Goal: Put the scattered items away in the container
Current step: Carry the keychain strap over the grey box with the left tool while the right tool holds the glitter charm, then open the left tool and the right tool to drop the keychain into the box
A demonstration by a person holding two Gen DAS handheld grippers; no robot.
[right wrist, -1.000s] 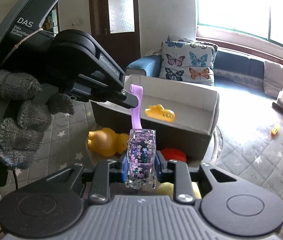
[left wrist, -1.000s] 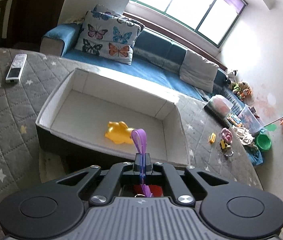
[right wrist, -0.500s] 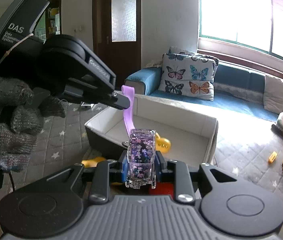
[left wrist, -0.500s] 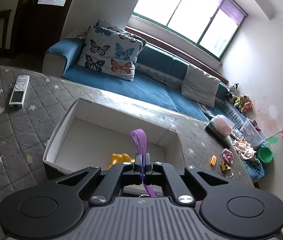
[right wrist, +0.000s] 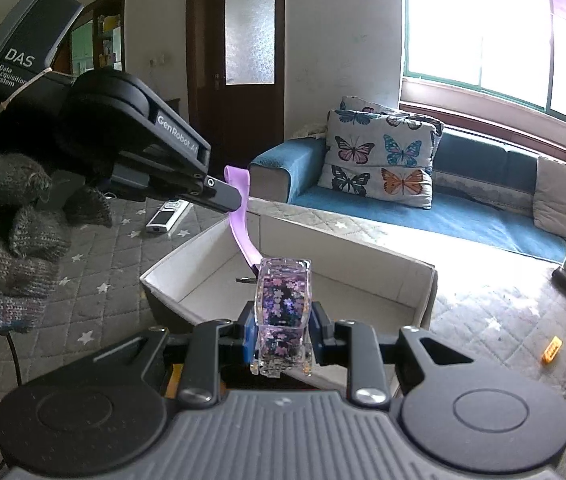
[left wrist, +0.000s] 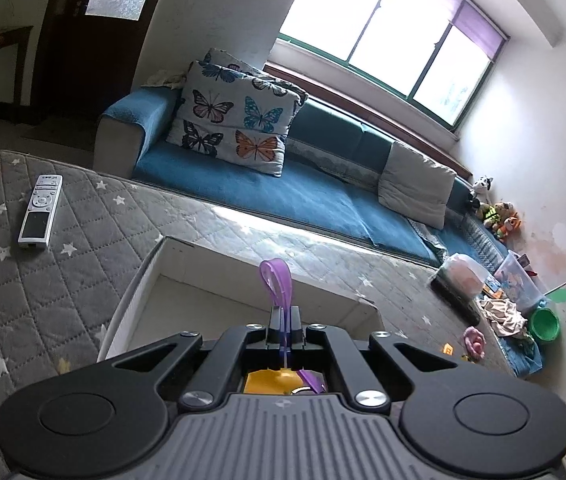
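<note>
box (right wrist: 363,280): white, open-topped, on grey star-quilted surface
left gripper (left wrist: 284,317): fingers pinched on purple strap (left wrist: 277,282), above box
right gripper (right wrist: 281,322): fingers clamped on glitter block (right wrist: 283,300), over box's near wall

Strong daylight comes through the big window (left wrist: 395,44) (right wrist: 499,32), which is overexposed to plain white in both views, and it leaves a bright washed-out patch on the quilted mattress (left wrist: 267,236) (right wrist: 479,276) beside the blue sofa (left wrist: 283,192) (right wrist: 443,212). Away from the window the room is dimmer: the dark door (right wrist: 239,60) and the left part of both pictures are in shade, and shadows are soft. Both fisheye pictures bend straight lines strongly near the edges, with black corners, but the middle is sharp, and the black body of each gripper in the foreground shows little detail.
</note>
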